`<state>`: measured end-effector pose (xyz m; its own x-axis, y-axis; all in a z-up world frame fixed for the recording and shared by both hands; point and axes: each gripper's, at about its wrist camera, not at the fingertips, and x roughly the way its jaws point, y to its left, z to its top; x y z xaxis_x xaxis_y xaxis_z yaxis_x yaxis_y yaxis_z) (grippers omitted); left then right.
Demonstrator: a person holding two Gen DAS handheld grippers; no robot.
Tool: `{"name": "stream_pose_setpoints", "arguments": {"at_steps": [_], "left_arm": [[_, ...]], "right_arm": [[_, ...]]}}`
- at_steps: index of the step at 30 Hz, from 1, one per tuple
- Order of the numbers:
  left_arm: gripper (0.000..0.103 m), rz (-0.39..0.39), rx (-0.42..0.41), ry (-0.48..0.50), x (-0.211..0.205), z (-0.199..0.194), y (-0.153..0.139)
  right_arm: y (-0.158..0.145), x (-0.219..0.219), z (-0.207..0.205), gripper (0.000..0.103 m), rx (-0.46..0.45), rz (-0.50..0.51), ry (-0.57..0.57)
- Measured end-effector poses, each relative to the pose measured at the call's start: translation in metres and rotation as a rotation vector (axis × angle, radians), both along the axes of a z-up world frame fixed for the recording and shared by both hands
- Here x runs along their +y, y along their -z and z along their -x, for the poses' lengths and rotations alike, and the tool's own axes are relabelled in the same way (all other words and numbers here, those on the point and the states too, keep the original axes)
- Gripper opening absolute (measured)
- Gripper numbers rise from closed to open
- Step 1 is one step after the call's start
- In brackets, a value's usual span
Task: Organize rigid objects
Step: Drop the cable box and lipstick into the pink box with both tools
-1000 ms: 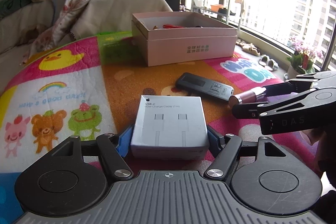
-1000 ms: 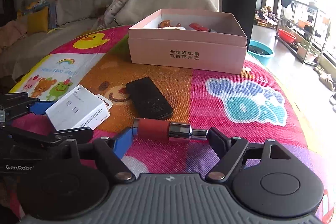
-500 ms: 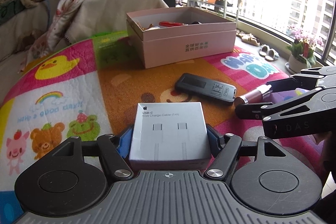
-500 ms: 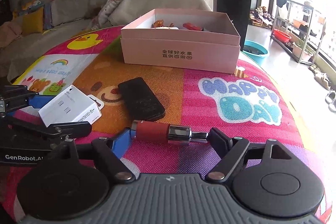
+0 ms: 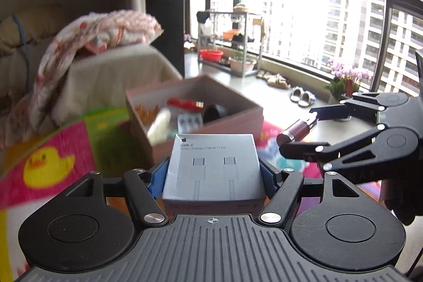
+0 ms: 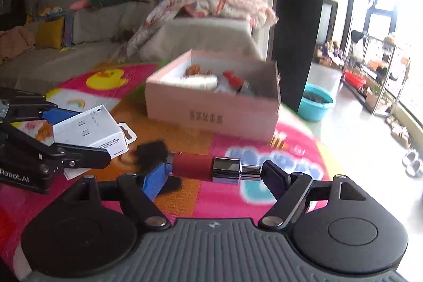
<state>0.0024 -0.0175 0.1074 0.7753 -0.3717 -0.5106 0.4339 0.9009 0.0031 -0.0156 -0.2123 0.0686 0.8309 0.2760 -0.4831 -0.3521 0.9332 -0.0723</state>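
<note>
My left gripper (image 5: 212,173) is shut on a white USB-C cable box (image 5: 212,165) and holds it above the colourful play mat (image 5: 47,165). The right gripper (image 6: 215,171) is shut endwise on a red and silver lipstick tube (image 6: 195,167), also off the mat. Ahead stands an open pink cardboard box (image 6: 211,115) with several small items inside. A black remote (image 6: 152,149) lies blurred on the mat below the lipstick. In the right wrist view the left gripper (image 6: 79,131) and its white box (image 6: 90,128) are at the left. In the left wrist view the right gripper (image 5: 304,134) and the lipstick (image 5: 297,130) are at the right.
Behind the pink box (image 5: 232,120) is a covered sofa with a patterned blanket (image 6: 211,4). A teal basin (image 6: 316,103) sits on the floor to the right, with a metal rack (image 6: 375,70) by the window. Slippers (image 5: 301,98) and a flower pot (image 5: 341,89) lie near the glass.
Both grippers have risen off the mat with the white box and the lipstick held in them. The pink box now appears closer, with its inside in view.
</note>
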Motion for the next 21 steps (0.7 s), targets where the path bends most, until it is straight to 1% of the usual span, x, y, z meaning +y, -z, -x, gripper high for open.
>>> {"name": "stream_pose_setpoints", "arguments": {"at_steps": [2,4,7,9,12,13,14,15,17,19,21], "left_arm": [[0.074,0.023,-0.04,0.016,-0.006,-0.034,-0.029],[0.074,0.031,-0.059,0.016,-0.013,-0.072,-0.047],[0.074,0.082,-0.046,-0.012,-0.021,-0.128,-0.056],[0.074,0.142,0.006,-0.025,-0.02,-0.165,-0.05],[0.075,0.216,0.089,-0.029,-0.023,-0.207,-0.03],[0.075,0.22,0.126,-0.034,-0.025,-0.22,-0.021],[0.074,0.197,0.164,-0.043,-0.028,-0.232,-0.01],[0.072,0.164,0.178,-0.057,-0.031,-0.24,-0.001],[0.07,0.129,0.172,-0.078,-0.03,-0.246,0.014],[0.07,0.157,0.162,-0.086,-0.022,-0.243,0.021],[0.07,0.199,0.146,-0.114,-0.008,-0.232,0.022]], "right_arm": [[-0.022,-0.001,-0.013,0.079,-0.076,-0.005,0.004],[-0.033,0.003,-0.03,0.079,-0.119,-0.006,0.003],[-0.038,0.016,-0.062,0.079,-0.117,-0.01,-0.001],[-0.035,0.026,-0.082,0.079,-0.099,-0.016,-0.005],[-0.023,0.042,-0.107,0.079,-0.07,-0.004,0.004],[-0.018,0.045,-0.115,0.079,-0.066,-0.01,-0.001],[-0.012,0.048,-0.121,0.079,-0.064,-0.023,-0.024],[-0.006,0.052,-0.127,0.079,-0.051,-0.018,-0.027],[0.004,0.056,-0.135,0.079,0.003,0.012,0.018],[0.008,0.05,-0.131,0.079,0.041,-0.013,0.009],[0.011,0.041,-0.117,0.079,0.05,-0.044,-0.008]]}}
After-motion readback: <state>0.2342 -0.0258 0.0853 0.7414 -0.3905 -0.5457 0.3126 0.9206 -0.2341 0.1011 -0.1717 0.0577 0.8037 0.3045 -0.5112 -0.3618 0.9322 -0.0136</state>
